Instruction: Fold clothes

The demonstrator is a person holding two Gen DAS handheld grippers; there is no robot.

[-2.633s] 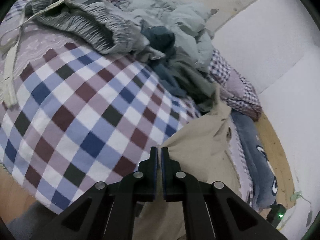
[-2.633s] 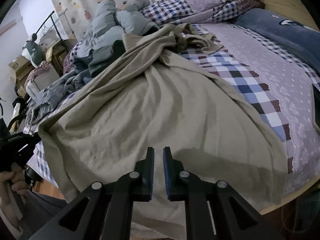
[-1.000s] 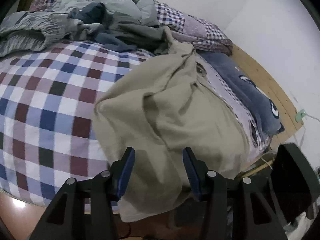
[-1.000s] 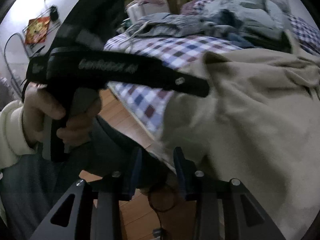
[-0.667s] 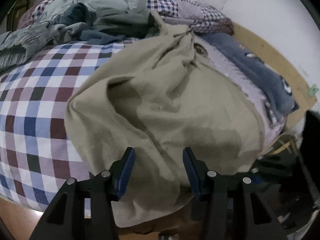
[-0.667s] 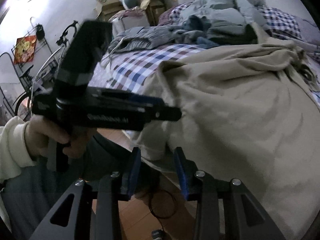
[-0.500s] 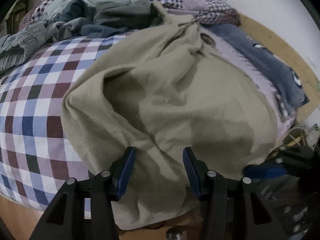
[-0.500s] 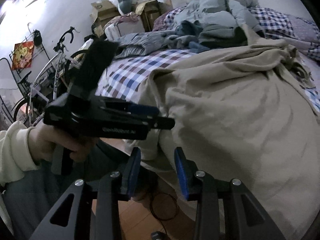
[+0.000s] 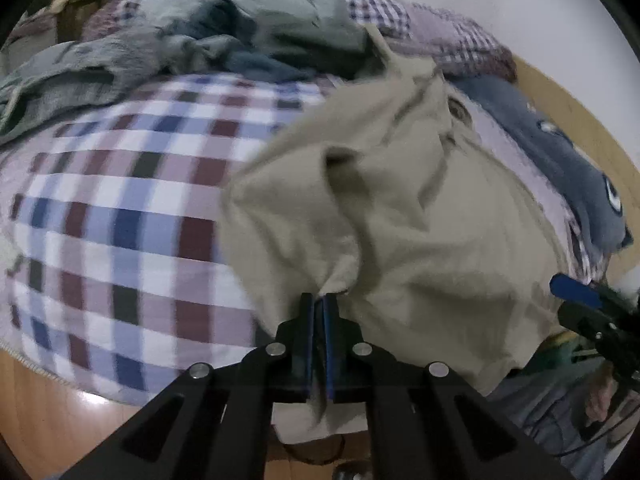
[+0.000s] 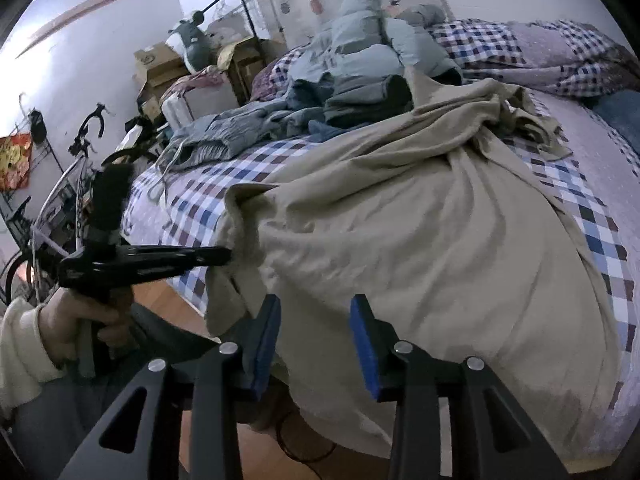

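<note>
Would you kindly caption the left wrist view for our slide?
Left hand-held gripper shut on the beige garment at the edge of the checked bedspread.

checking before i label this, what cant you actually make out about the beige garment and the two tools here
- Beige garment: type unclear, it lies bunched in both views.
- Its near hem: right wrist view, hidden behind the open right tool and over the bed edge.
- Left tool: shut on the garment; depth of grip hidden by its fingers.
- Clothes pile: left wrist view, motion-blurred, items inseparable.
- Right tool in the left wrist view: cut off by the right edge.
</note>
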